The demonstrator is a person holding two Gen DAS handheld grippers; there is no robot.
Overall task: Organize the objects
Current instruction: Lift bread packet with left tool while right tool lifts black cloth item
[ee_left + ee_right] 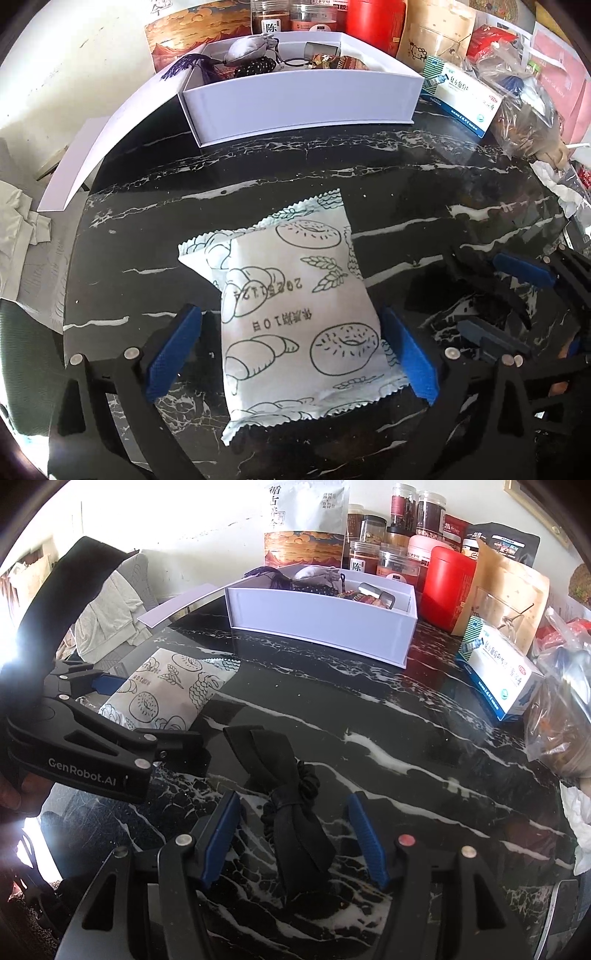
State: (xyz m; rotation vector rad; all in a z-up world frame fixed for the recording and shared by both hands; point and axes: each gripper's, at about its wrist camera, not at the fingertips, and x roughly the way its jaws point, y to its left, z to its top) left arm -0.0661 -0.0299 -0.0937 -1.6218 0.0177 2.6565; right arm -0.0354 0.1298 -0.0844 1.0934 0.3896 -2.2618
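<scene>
Snack packet (295, 314): a white pouch with bread drawings, it lies flat on the black marble table (406, 192), between the fingers of the left gripper (291, 354)
Left gripper: jaws wide apart, one blue pad on each long side of the packet; the right pad seems to touch the packet edge, the left pad stands just beside it; nothing is squeezed yet
Packet axis: the long axis runs along the fingers, away from the camera and leaning a little to the left, toward the white box (295, 99)
Hair bow (291, 812): a black bow on a scrunchie, flat on the table between the fingers of the right gripper (295, 834)
Right gripper: jaws apart, the pads do not touch the bow
Bow axis: along the fingers, so the pads face its narrow knot
Nearer hand: each thing has its own gripper around it; closing is, I judge, the next move
White box: ahead of both, well apart, already holding small things
</scene>
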